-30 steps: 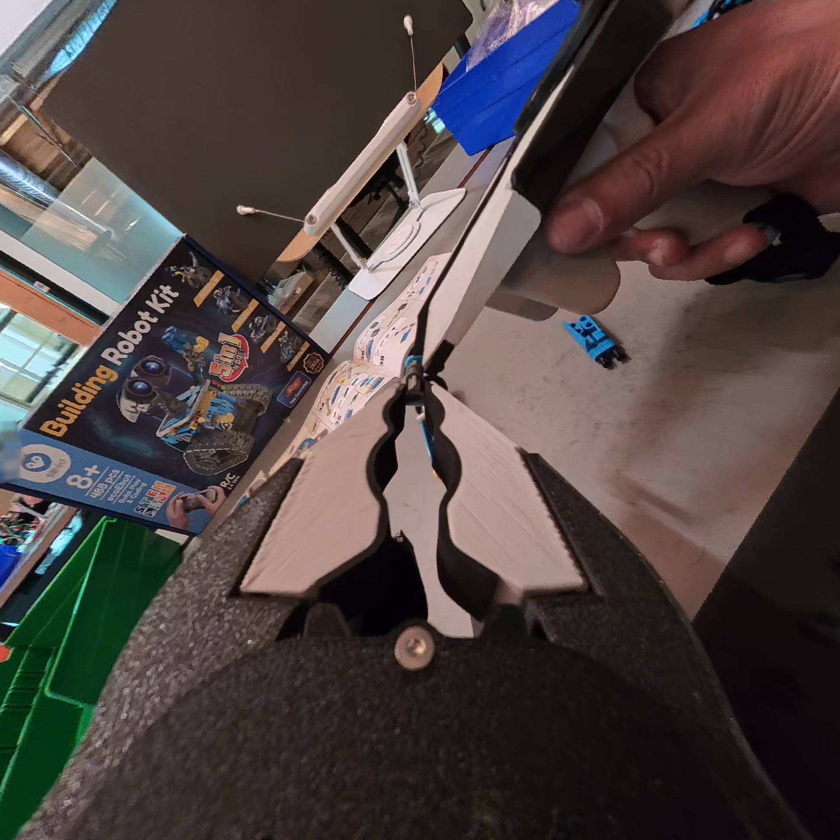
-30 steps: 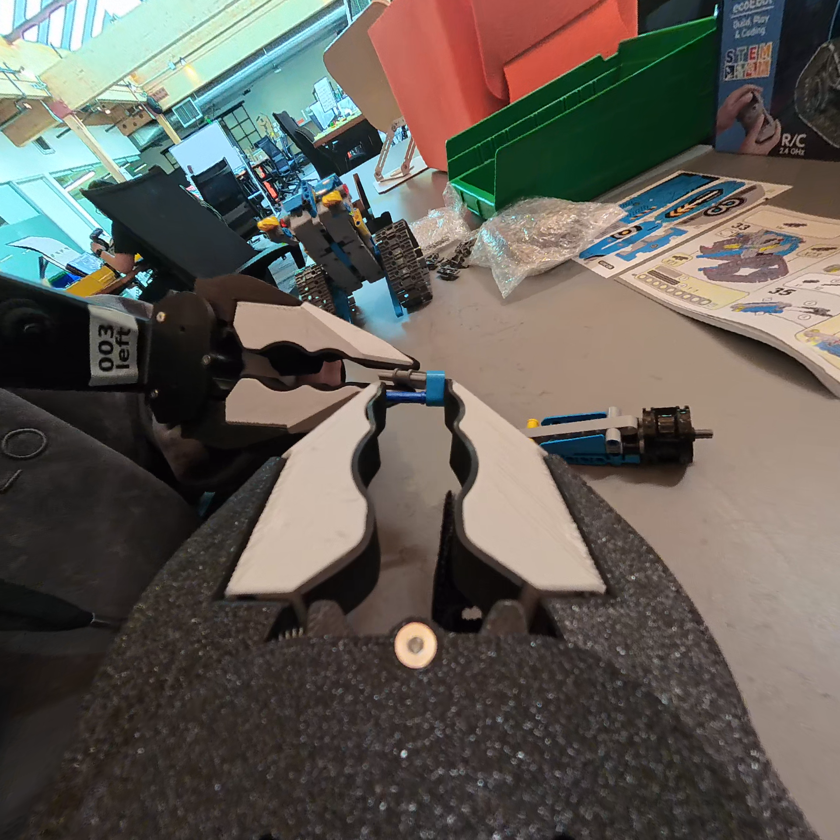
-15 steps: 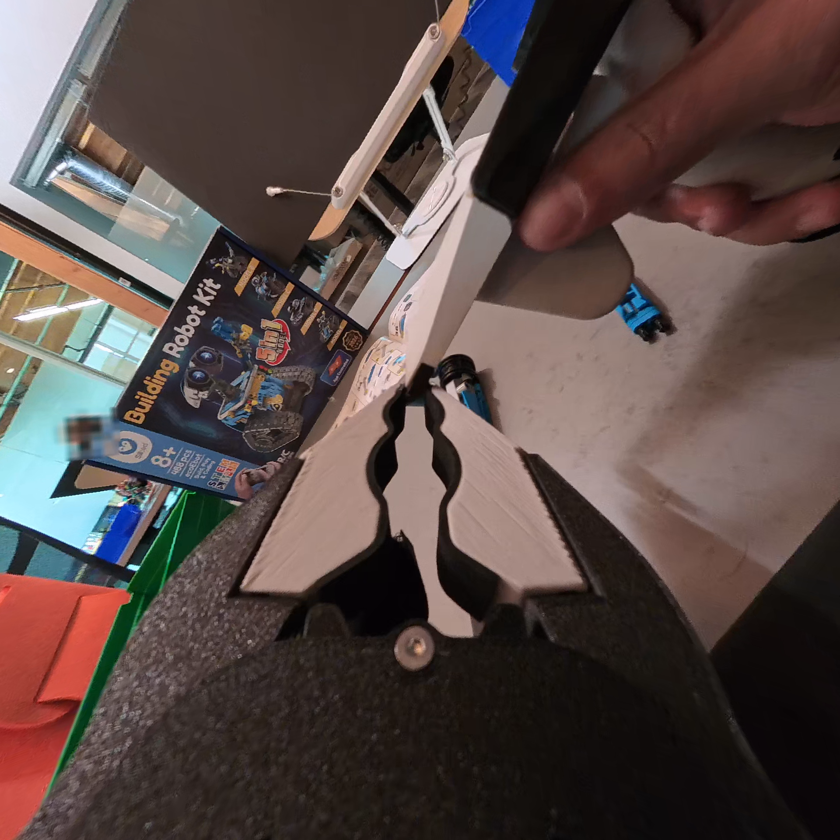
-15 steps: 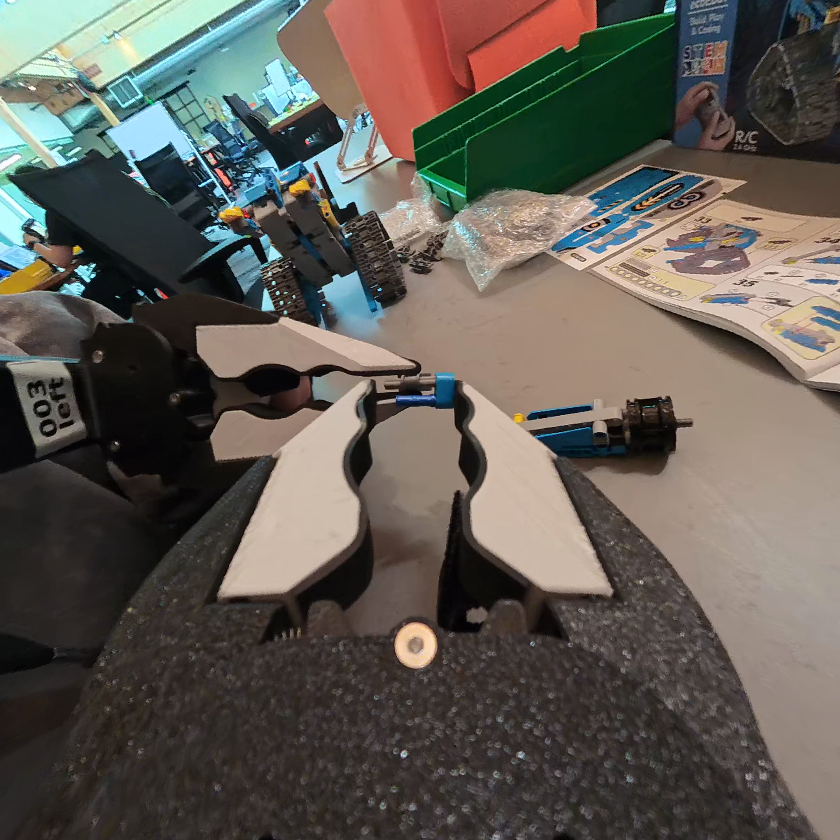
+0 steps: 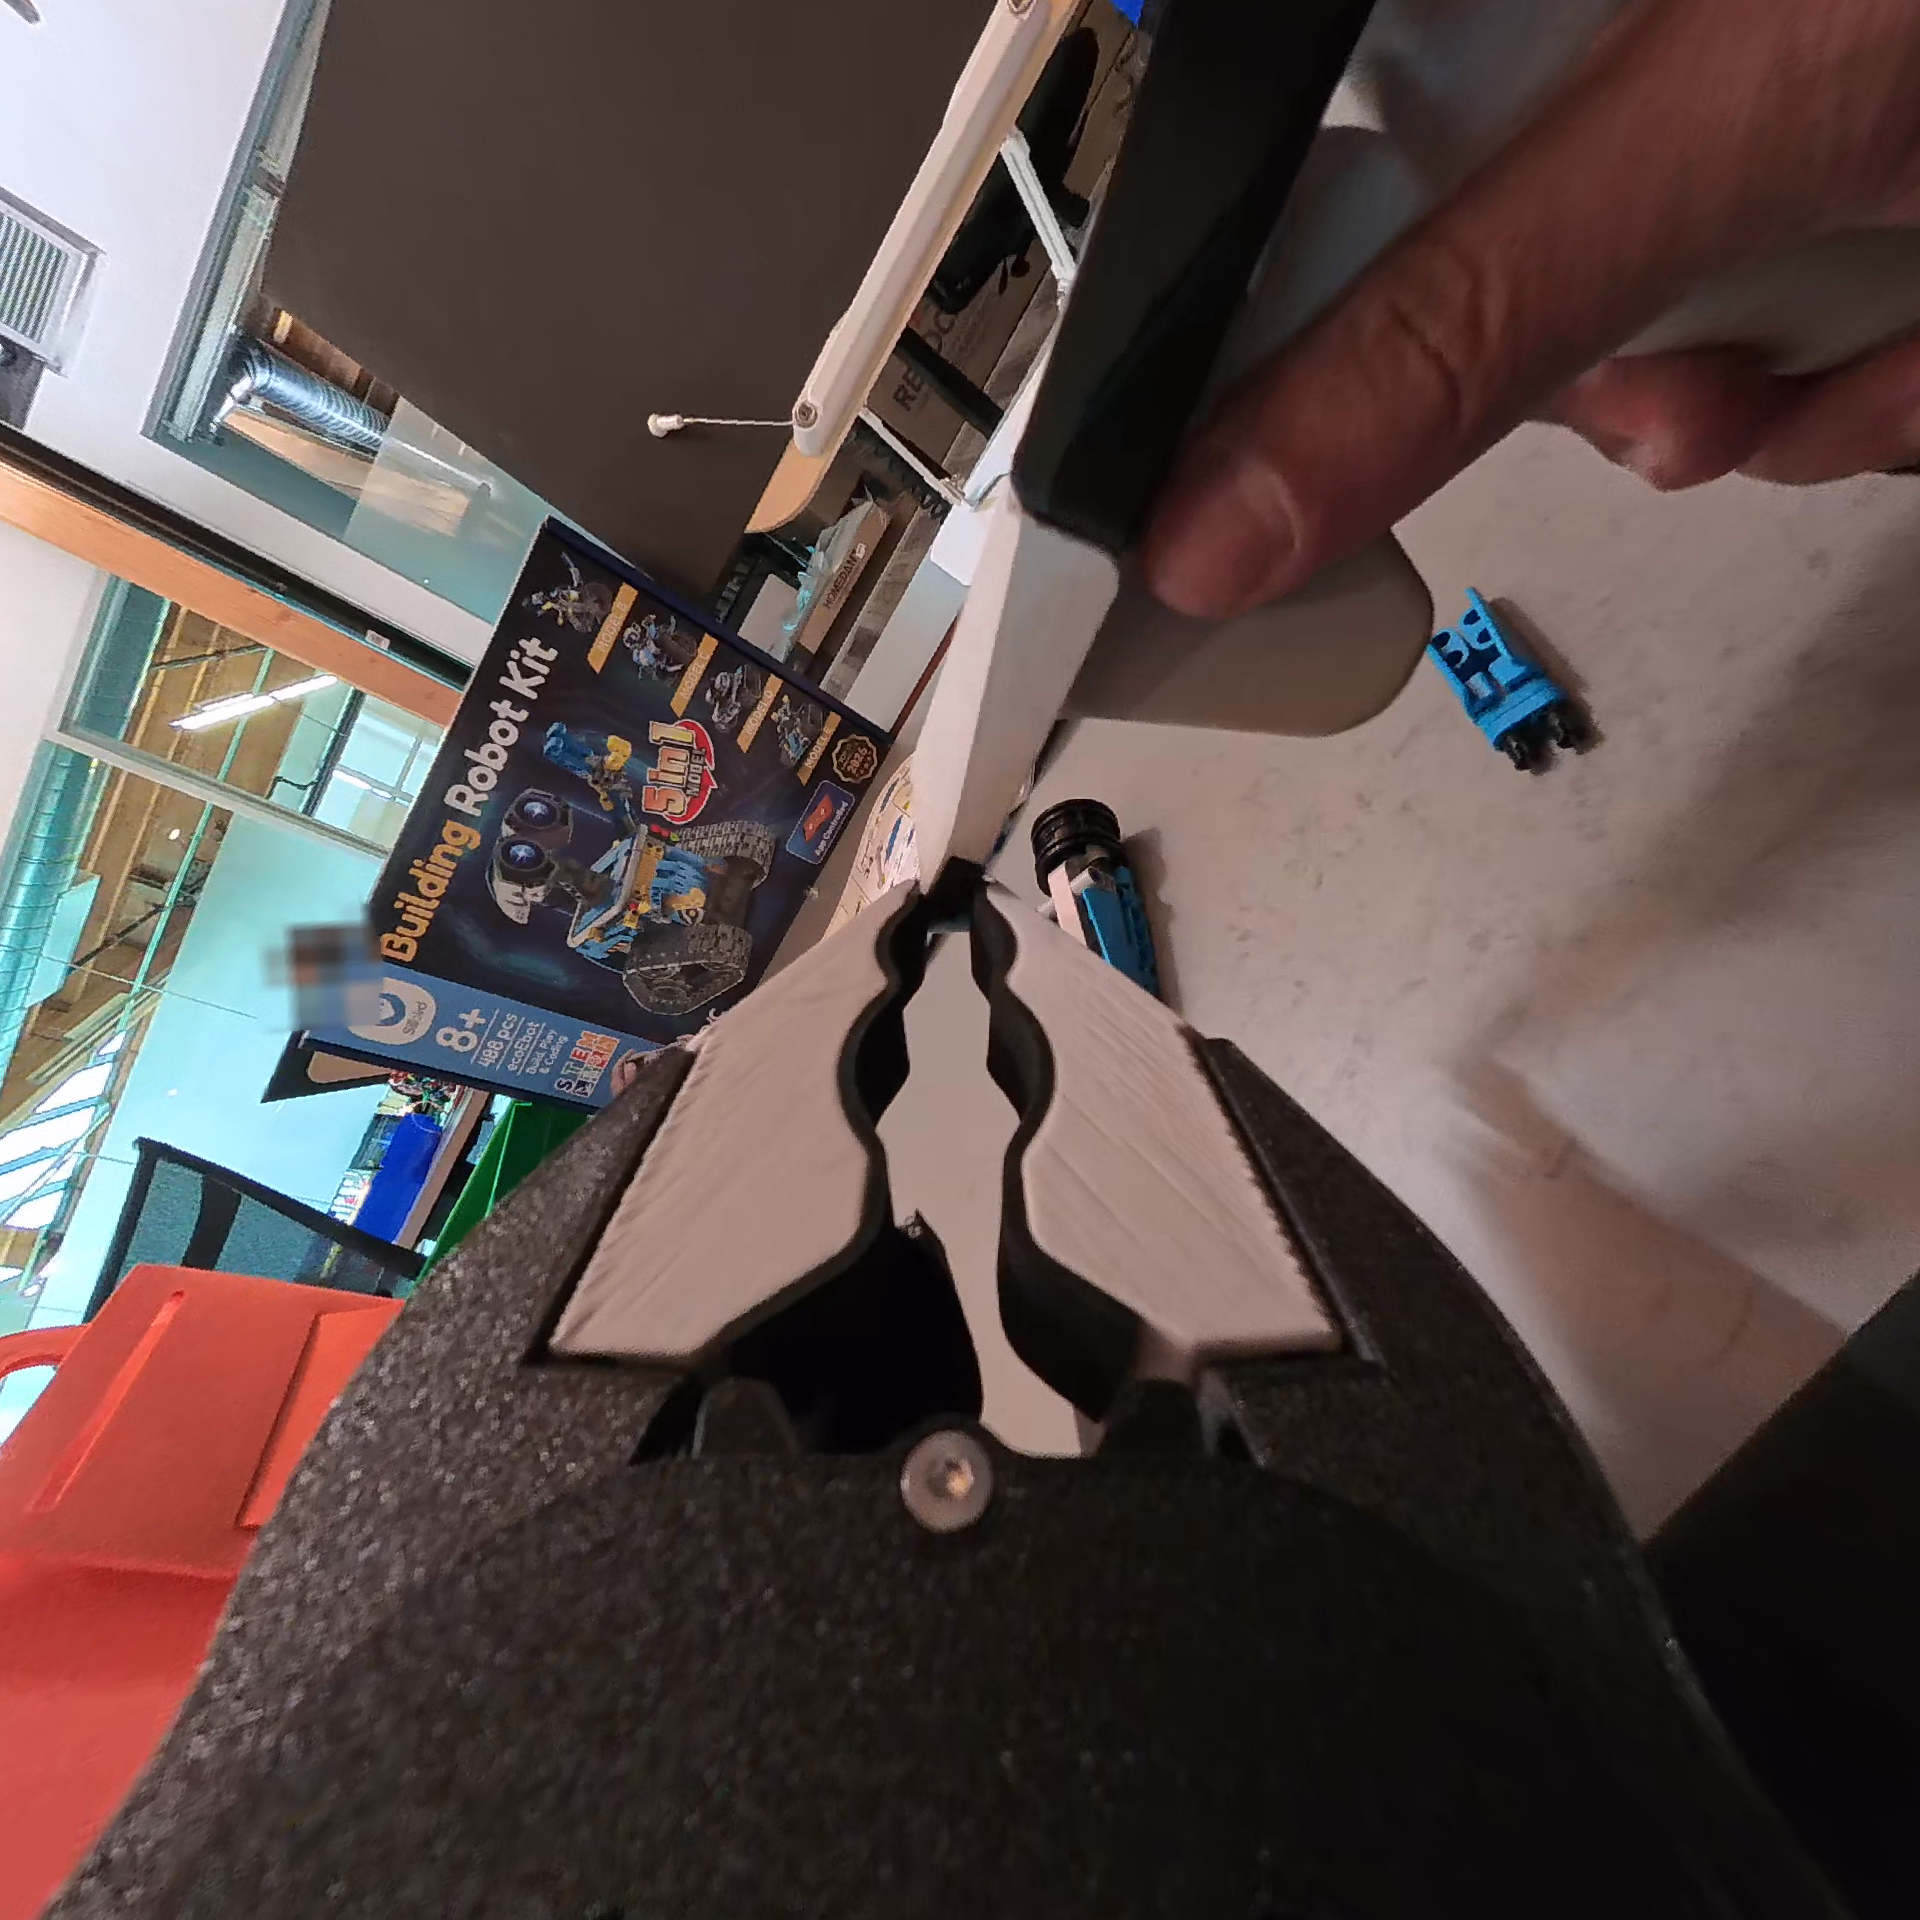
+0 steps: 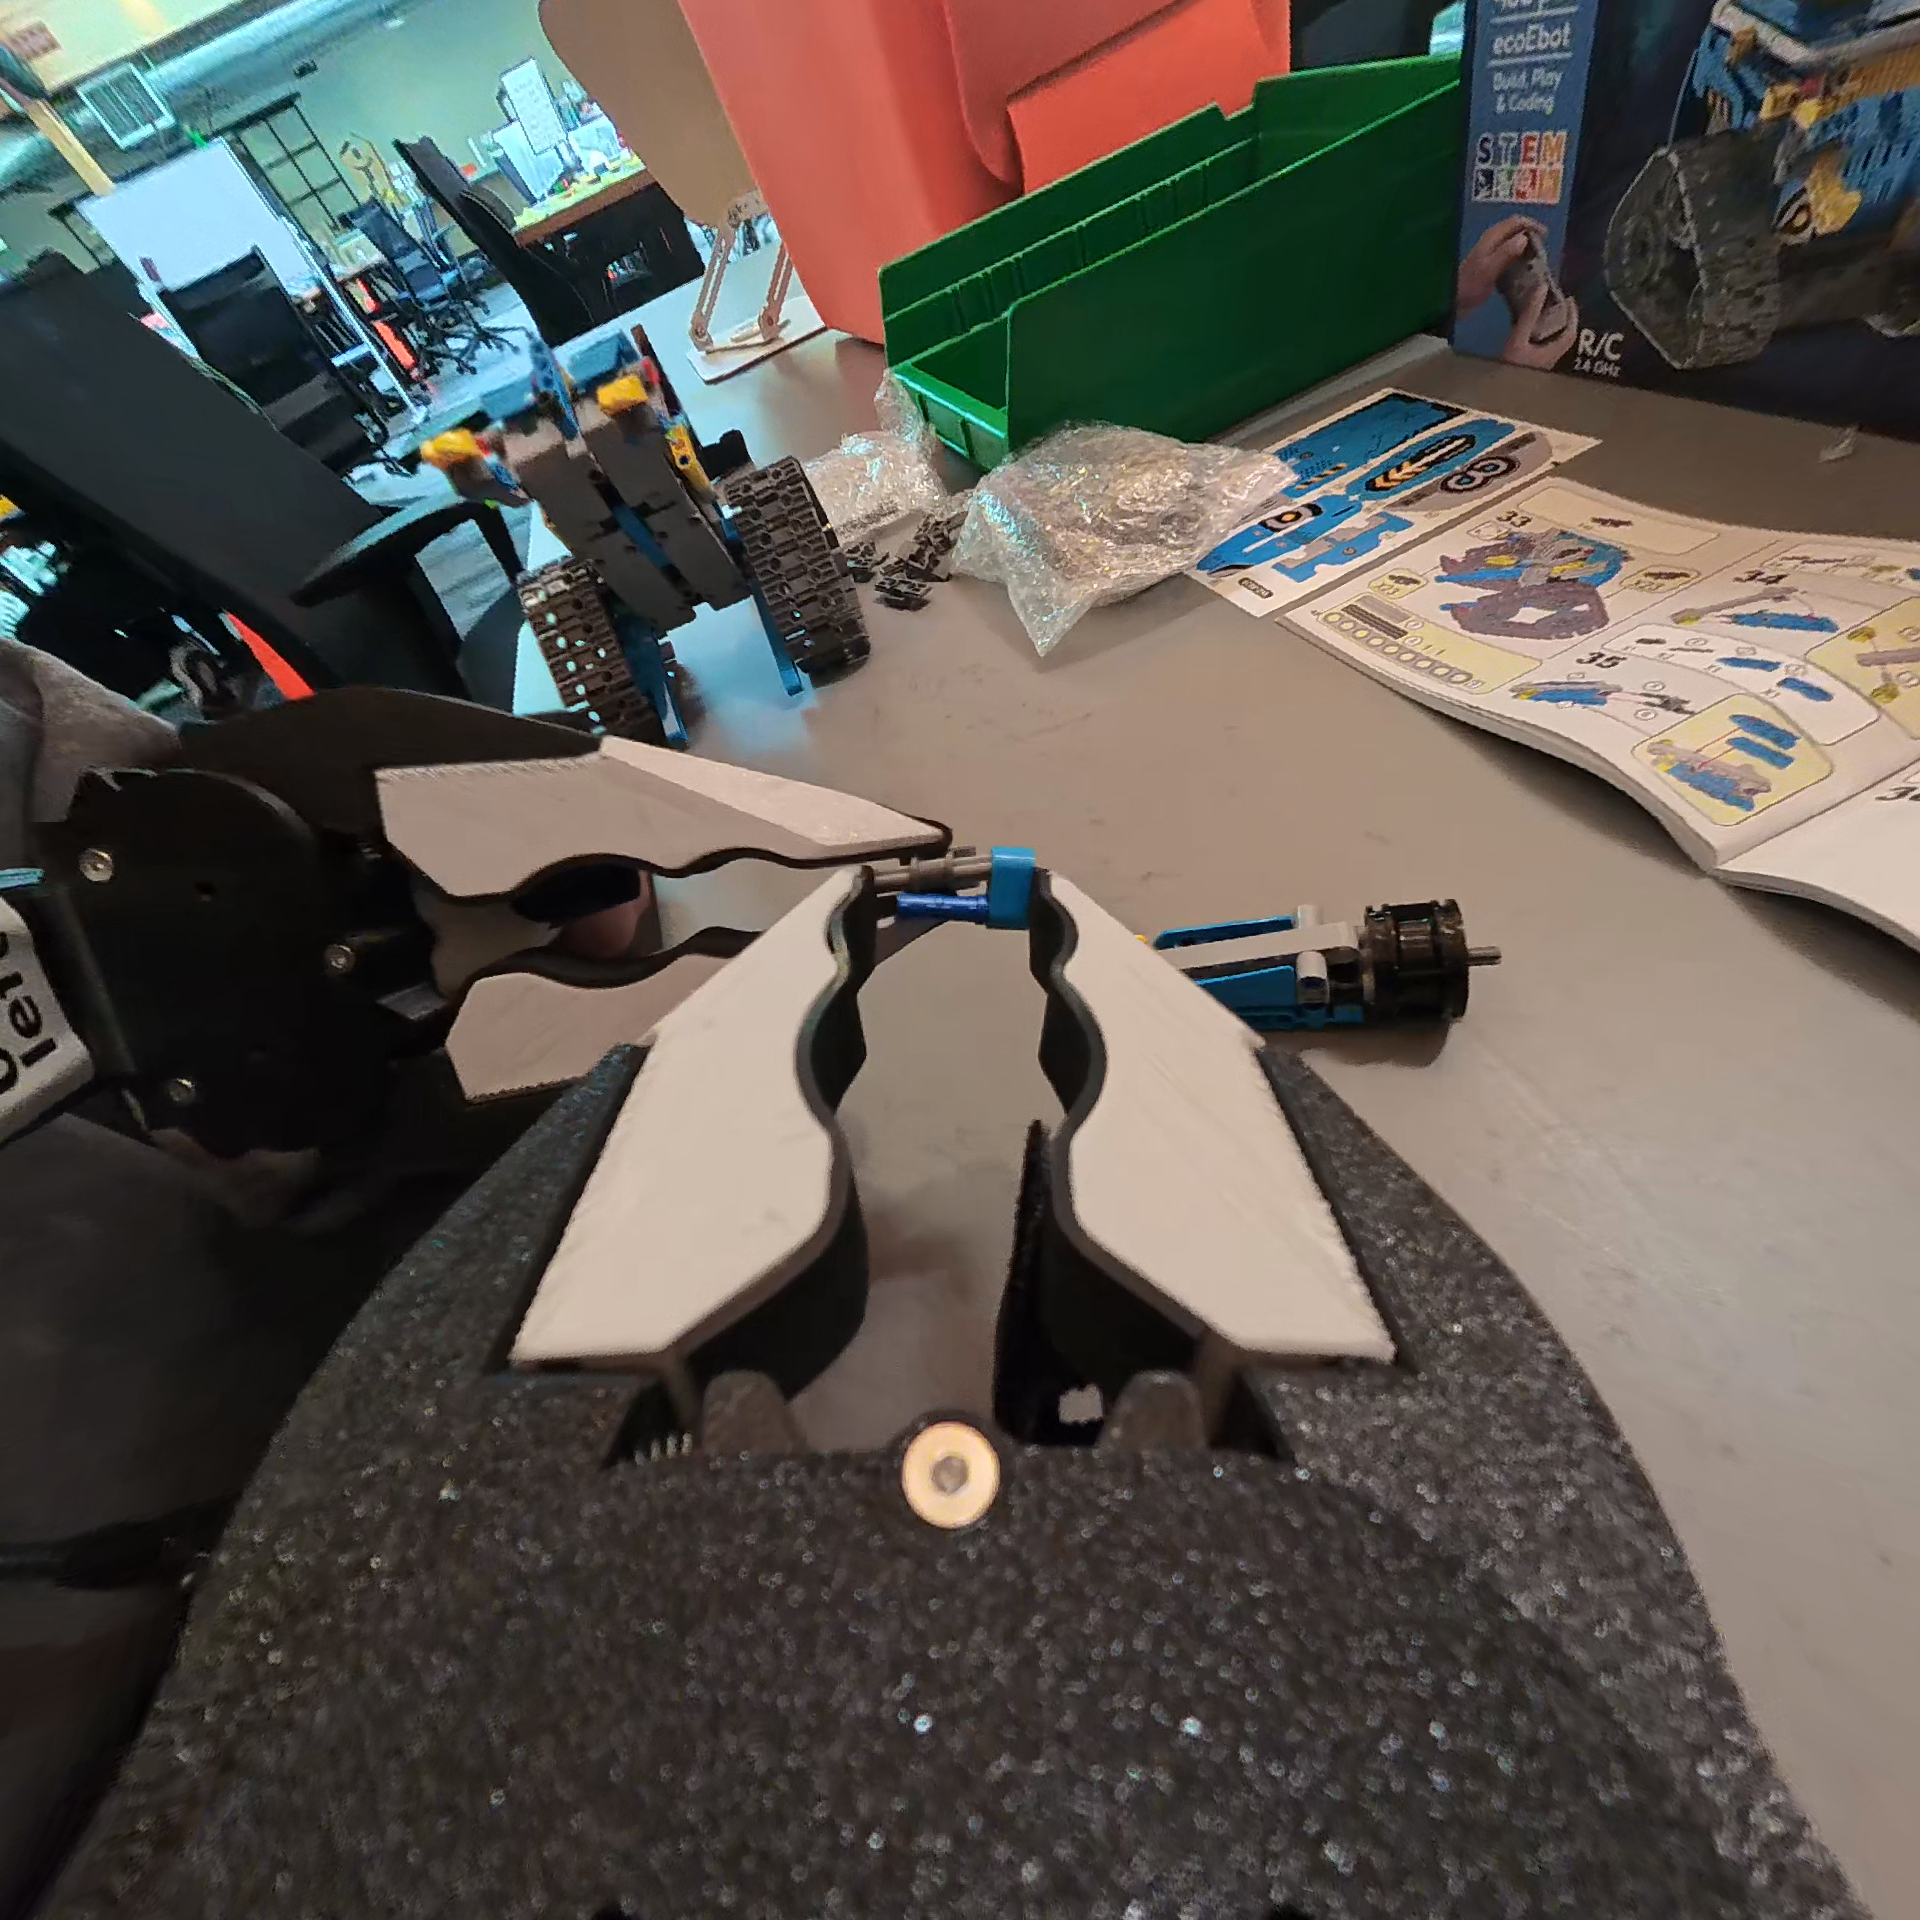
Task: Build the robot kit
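Observation:
In the right wrist view my right gripper [image 6: 951,891] is shut on a small blue connector [image 6: 1010,883] with a blue pin, held just above the grey table [image 6: 1558,1299]. My left gripper [image 6: 914,854] comes in from the left, shut on a thin grey pin [image 6: 940,868] that sticks out of that connector. In the left wrist view my left gripper [image 5: 951,904] is nearly closed at the tips, and what it pinches is mostly hidden. The right gripper's white finger [image 5: 997,717] slants down to them, held by a person's hand [image 5: 1507,260].
A blue and black assembly [image 6: 1340,966] lies just right of the grippers. A tracked robot model [image 6: 675,561], plastic bags [image 6: 1101,509], a green bin [image 6: 1174,343], a kit box [image 6: 1683,177] and an open booklet [image 6: 1662,665] stand farther back. A small blue piece [image 5: 1501,675] lies alone. Left and right tips are no more than a few centimetres apart.
Both grippers keep their hold on the small part. The left gripper has rolled and tilted, bringing the blue and black assembly into its view. The right wrist view has shifted slightly.

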{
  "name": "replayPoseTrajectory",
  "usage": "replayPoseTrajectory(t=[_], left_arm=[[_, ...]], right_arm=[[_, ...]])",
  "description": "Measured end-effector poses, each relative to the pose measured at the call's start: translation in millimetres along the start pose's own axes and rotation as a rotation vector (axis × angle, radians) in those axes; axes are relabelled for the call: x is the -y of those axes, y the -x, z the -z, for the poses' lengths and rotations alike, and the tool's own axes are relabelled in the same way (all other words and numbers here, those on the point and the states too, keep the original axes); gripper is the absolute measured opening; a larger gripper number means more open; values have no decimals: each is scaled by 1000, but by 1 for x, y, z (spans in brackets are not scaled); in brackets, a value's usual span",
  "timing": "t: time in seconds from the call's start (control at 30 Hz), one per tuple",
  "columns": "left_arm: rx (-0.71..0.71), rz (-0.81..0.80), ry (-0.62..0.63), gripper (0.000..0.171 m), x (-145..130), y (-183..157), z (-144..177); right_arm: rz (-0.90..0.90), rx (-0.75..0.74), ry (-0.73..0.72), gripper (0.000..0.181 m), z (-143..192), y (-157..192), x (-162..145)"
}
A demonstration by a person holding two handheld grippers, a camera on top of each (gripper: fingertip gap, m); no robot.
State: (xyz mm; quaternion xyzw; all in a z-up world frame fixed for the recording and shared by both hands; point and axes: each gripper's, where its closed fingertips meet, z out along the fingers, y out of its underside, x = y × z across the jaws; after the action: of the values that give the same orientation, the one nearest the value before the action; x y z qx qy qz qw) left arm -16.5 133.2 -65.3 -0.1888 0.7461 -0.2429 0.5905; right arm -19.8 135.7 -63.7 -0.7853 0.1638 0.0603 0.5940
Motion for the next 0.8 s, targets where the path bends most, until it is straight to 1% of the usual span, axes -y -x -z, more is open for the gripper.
replayPoseTrajectory(t=[0.33,0.4,0.5,0.7,0.8], left_arm=[[-16,-8,-49,7,5,-1,4],[-17,-10,-53,7,5,-1,4],[-18,-9,-72,7,6,1,6],[-32,-21,-69,7,3,-1,6],[-27,-35,-54,7,1,-2,5]], right_arm=[[199,-12,-2,27,6,6,2],[192,-1,-5,28,6,6,2],[119,49,-27,29,7,7,3],[109,93,-27,30,5,8,2],[115,84,-11,29,4,7,0]])
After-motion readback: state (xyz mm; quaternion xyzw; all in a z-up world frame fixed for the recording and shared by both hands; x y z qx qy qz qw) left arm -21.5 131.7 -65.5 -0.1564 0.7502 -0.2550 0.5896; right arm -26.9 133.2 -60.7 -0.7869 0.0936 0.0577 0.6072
